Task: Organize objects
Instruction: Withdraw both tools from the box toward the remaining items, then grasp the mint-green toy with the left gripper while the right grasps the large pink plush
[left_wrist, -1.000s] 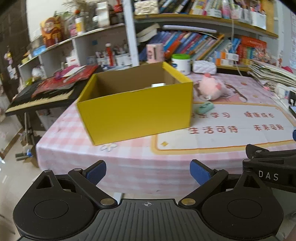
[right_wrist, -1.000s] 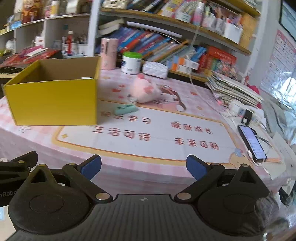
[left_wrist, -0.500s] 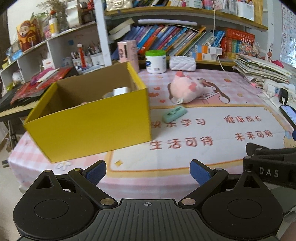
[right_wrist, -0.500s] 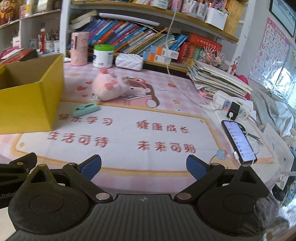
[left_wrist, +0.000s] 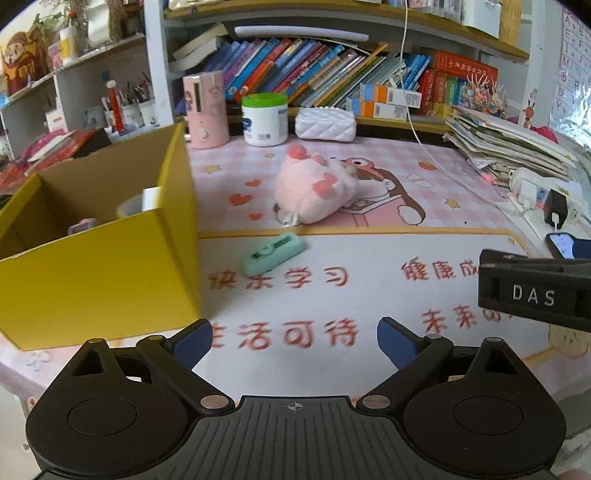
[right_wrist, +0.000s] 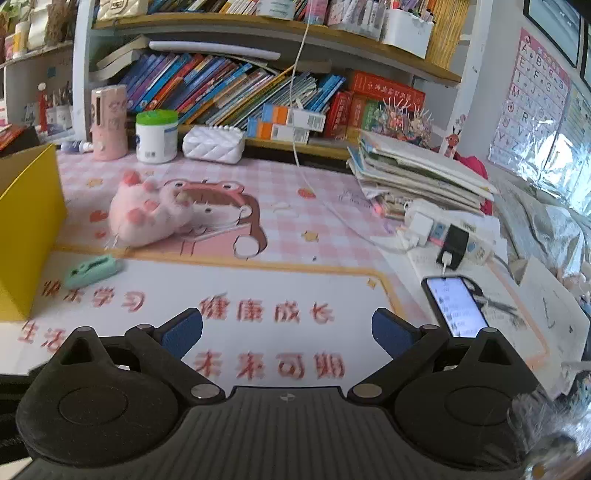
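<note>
A pink plush toy (left_wrist: 316, 192) (right_wrist: 147, 212) lies on the pink checked table mat (left_wrist: 369, 173). In front of it lies a small mint-green flat object (left_wrist: 273, 253) (right_wrist: 92, 271). A yellow cardboard box (left_wrist: 99, 266) (right_wrist: 29, 225) stands open at the left, with a tape roll and other small items inside. My left gripper (left_wrist: 295, 341) is open above the mat's front part, short of the mint object. My right gripper (right_wrist: 287, 330) is open too, over the red printed characters. The right gripper's body shows at the right of the left wrist view. Both hold nothing.
At the back stand a pink cylinder (left_wrist: 205, 109), a green-lidded white jar (left_wrist: 265, 120) and a white quilted case (left_wrist: 325, 123) below shelves of books. At the right lie stacked papers (right_wrist: 417, 173), a power strip (right_wrist: 454, 242) and a lit phone (right_wrist: 456, 306).
Both grippers have moved forward and to the right over the table. The yellow box has slid toward the left of both views, and the plush and mint object look nearer.
</note>
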